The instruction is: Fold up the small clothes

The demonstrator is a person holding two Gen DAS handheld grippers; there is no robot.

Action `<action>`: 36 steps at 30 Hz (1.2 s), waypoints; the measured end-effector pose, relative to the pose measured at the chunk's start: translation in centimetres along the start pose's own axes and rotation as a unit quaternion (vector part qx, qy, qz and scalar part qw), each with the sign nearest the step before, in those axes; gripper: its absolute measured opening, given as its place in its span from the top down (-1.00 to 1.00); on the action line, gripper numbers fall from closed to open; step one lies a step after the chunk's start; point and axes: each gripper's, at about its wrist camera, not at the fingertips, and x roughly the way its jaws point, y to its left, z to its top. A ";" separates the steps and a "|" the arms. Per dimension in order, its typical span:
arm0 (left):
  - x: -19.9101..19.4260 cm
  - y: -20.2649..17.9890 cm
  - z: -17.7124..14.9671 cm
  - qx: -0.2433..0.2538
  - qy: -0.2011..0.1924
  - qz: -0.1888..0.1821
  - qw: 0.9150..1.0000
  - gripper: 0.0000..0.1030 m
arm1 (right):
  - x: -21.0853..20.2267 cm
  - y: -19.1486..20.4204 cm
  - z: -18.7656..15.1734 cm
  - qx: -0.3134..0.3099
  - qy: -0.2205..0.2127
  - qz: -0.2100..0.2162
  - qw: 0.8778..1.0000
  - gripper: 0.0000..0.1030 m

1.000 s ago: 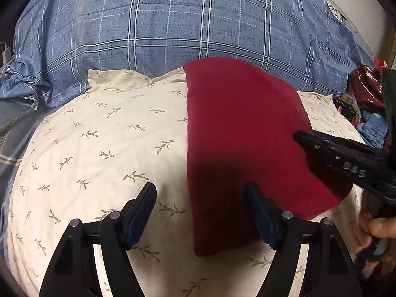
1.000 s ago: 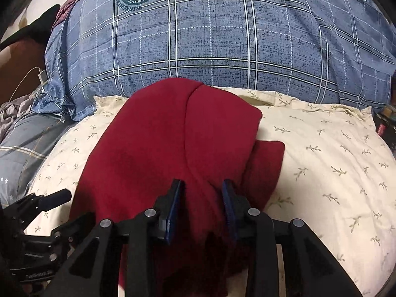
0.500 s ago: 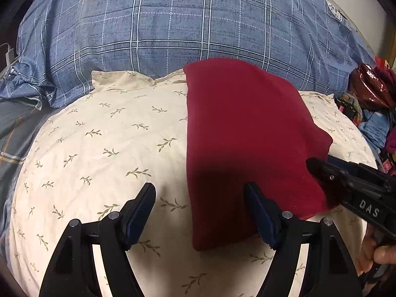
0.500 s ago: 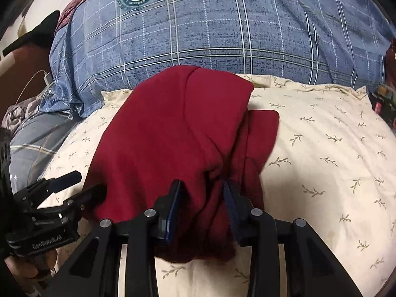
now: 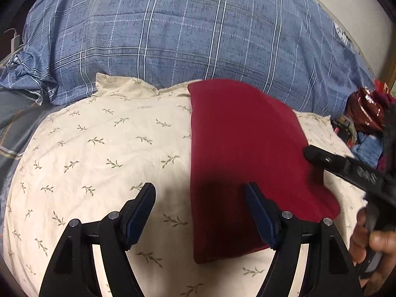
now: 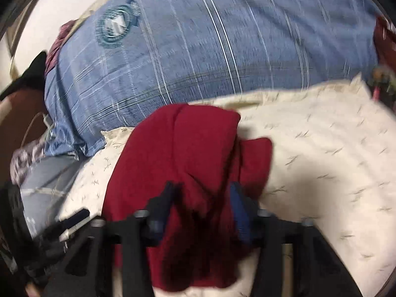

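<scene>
A dark red garment (image 5: 242,148) lies folded on a cream leaf-print pillow (image 5: 99,148). My left gripper (image 5: 200,198) hovers open over its near left edge, one finger over bare pillow, the other over the cloth, holding nothing. In the blurred right wrist view, my right gripper (image 6: 203,198) has a bunched fold of the red garment (image 6: 188,153) between its pads, and its jaws are closing on it. The right gripper (image 5: 310,152) also shows at the garment's right edge in the left wrist view, held by a hand (image 5: 376,242).
A large blue plaid pillow (image 5: 185,37) rises behind the cream one. Grey bedding (image 6: 42,173) lies to the left. Red and blue clutter (image 5: 366,113) sits off the pillow's right side. A white charger and cable (image 5: 13,42) are at the far left.
The right gripper rolled and shifted with the red fold in it, so its view has tilted and blurred. Its jaws narrowed on the fold. The left gripper stayed still.
</scene>
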 end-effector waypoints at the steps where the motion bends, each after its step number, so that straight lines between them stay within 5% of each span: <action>1: 0.2 0.0 0.0 0.001 0.003 0.000 1.000 -0.44 | 0.0 -0.1 -0.2 0.002 -0.001 0.006 1.000 0.58; 6: 0.5 0.5 0.5 -0.003 0.004 -0.010 1.000 -0.44 | -1.8 1.6 -2.3 -0.075 -0.027 -0.028 0.996 0.67; 11: 1.3 1.1 1.2 -0.026 0.014 -0.044 0.999 -0.44 | -1.8 0.1 -1.7 -0.036 -0.016 0.003 0.999 0.64; 13: 1.8 1.4 1.6 -0.036 0.018 -0.063 0.997 -0.47 | -2.7 -0.8 -1.6 -0.005 -0.026 0.025 0.999 0.48; 15: 2.3 1.6 2.0 -0.045 0.022 -0.078 0.996 -0.53 | -3.2 -2.1 -1.3 0.020 -0.034 0.038 0.998 -0.33; 17: 3.2 1.7 2.4 -0.048 0.027 -0.098 0.994 -0.53 | -3.1 -3.8 -1.0 0.045 -0.046 0.050 0.997 -0.57; 23: 7.2 2.0 3.2 -0.056 0.073 -0.128 0.988 -0.64 | 1.7 -7.6 0.8 0.111 -0.001 0.099 0.989 -0.58; 28: 9.5 1.9 4.2 -0.049 0.071 -0.143 0.986 -0.86 | 3.5 -6.0 1.8 0.088 -0.001 0.147 0.985 -0.62; 31: 10.3 1.1 4.3 -0.034 0.066 -0.137 0.988 -0.77 | 4.4 -4.6 1.8 0.054 0.007 0.121 0.991 -0.58; 36: 8.5 0.2 4.0 -0.015 0.063 -0.125 0.990 -0.27 | 2.1 -2.7 2.1 0.028 0.001 0.125 0.992 0.34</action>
